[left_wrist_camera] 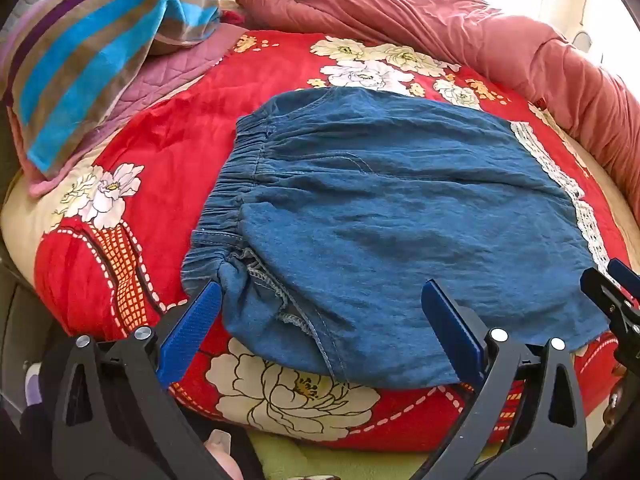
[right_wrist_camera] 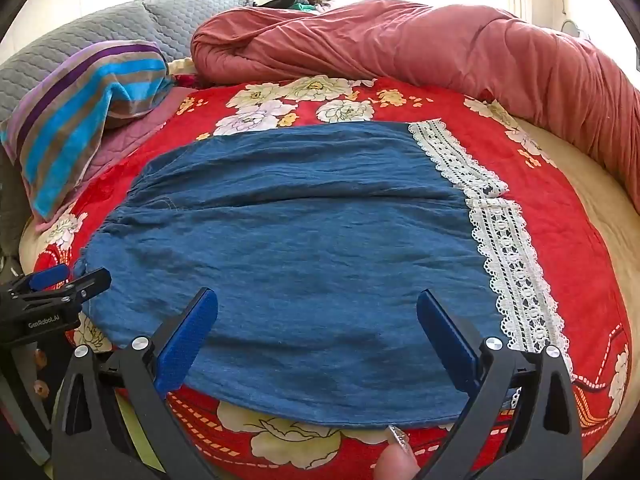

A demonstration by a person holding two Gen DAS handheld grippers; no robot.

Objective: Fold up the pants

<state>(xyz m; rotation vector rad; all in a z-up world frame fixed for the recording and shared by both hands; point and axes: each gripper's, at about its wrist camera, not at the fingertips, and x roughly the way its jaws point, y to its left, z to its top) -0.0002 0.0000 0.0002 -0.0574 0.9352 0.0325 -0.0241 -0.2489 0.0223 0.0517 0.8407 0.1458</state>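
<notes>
Pants [left_wrist_camera: 380, 208], blue denim w/ lace-trimmed hems, lie flat on the red floral blanket [left_wrist_camera: 168, 128], spread across the bed right in front of me. Left wrist view: my left gripper [left_wrist_camera: 322, 320] is wide open, nothing held, its blue pads straddling the near edge of the fabric by the gathered elastic waistband [left_wrist_camera: 224, 196], which sits to the left; the left pad is just beside the bunched waist corner. Long axis runs left-right across my view, waist left, hems right. My right gripper [left_wrist_camera: 612, 292] shows at the far right edge, near the hem corner; can't tell its opening from here. Beyond: striped towel [left_wrist_camera: 80, 56] on the upper left, rolled pink duvet [left_wrist_camera: 460, 28] along the back and right. Right wrist view: pants [right_wrist_camera: 300, 248] fill the middle, lace hems [right_wrist_camera: 504, 240] to the right, both legs side by side. Right gripper [right_wrist_camera: 318, 332] is also spread wide, empty, hovering over the near edge toward the hem half. Left gripper [right_wrist_camera: 48, 280] pokes in at left beside the waist end; its gap isn't readable here. So left hand is nearer the waist, right nearer the hems; my guess is the next fold brings one end over the other along that axis. Grey quilted pillows [right_wrist_camera: 120, 28] at the head, bright window light behind; blanket looks soft, so the denim may drag and wrinkle.
</notes>
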